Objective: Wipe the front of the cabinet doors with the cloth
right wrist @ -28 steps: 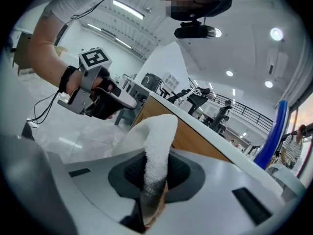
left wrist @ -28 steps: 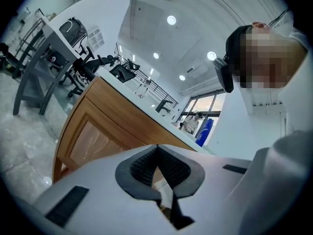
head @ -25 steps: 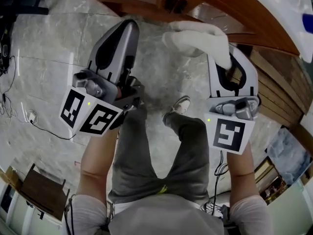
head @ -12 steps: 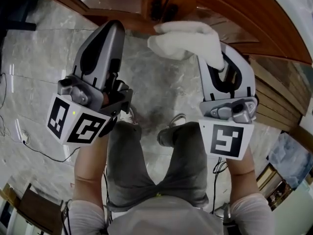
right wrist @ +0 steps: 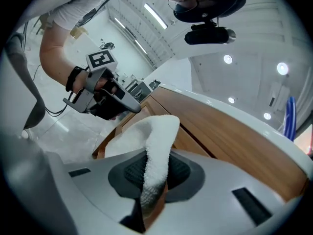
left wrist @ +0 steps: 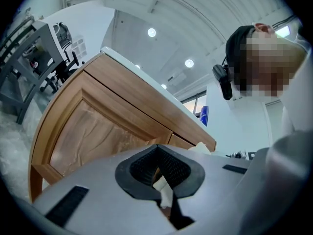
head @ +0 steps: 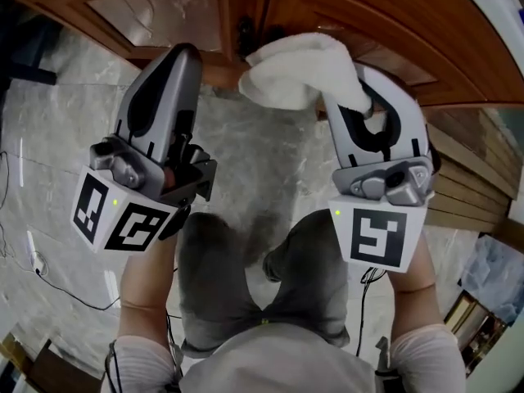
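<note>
White cloth [head: 299,72] sits bunched in the upper middle of the head view. It is at the lower edge of the cabinet doors [head: 385,23], near the seam where the two meet; I cannot tell if it touches the wood yet.

The right gripper [head: 354,88] has its jaws clamped on a narrow fold of the cloth, and the rest flops out to the left. The left gripper [head: 182,56] is just beside it with jaws closed together. A small pale scrap shows in the gap, and I cannot tell what it is.

Risks, as I judge them:
- The grip is only on a thin edge, so drag on the wood could pull the cloth free.
- The dark knobs [head: 246,31] at the seam could snag the loose bunch.
- The hard jaw shell could scrape the door if the wad rolls aside.
- The left gripper is close enough to bump the left door panel.
</note>
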The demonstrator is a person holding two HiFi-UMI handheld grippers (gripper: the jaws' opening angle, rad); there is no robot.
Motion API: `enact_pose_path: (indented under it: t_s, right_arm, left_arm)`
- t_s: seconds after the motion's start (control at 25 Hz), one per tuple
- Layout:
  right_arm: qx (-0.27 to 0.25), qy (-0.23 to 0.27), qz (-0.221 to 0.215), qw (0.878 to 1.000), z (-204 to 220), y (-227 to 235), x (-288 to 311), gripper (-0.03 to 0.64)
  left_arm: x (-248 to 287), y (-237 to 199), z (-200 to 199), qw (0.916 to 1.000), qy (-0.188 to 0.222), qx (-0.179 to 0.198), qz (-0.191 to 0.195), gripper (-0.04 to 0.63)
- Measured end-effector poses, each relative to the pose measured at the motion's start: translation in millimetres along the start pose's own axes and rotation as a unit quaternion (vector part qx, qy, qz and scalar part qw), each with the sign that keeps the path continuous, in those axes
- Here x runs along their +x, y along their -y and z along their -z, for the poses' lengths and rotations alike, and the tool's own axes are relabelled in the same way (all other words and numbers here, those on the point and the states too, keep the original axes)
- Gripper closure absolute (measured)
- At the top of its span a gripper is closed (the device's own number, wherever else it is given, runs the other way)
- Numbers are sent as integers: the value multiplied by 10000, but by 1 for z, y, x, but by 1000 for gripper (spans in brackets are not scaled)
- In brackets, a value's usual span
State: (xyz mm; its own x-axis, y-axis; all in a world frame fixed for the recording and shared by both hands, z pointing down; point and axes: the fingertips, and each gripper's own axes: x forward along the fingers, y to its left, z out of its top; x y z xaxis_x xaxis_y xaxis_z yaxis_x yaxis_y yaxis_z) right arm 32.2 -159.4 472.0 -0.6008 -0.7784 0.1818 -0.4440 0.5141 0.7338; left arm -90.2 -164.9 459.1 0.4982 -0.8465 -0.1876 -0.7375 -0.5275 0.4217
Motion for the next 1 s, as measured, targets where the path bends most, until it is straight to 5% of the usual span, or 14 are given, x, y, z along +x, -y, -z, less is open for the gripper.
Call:
enact_pose_path:
  t_s: [0.32, 0.76, 1.0]
  right_arm:
    - [-516, 204, 209, 9982, -15, 13, 4, 546]
    - [-569, 606, 352, 9959, -28, 10, 21, 546]
    - [-528, 363, 307, 9975, -24, 15, 25, 546]
  left_arm:
    - [-5, 6, 18, 9994, 237, 71, 229, 578]
    - [-13, 7, 30, 9978, 516, 197, 370, 578]
    - [-18, 6, 34, 9978, 512, 228, 365, 578]
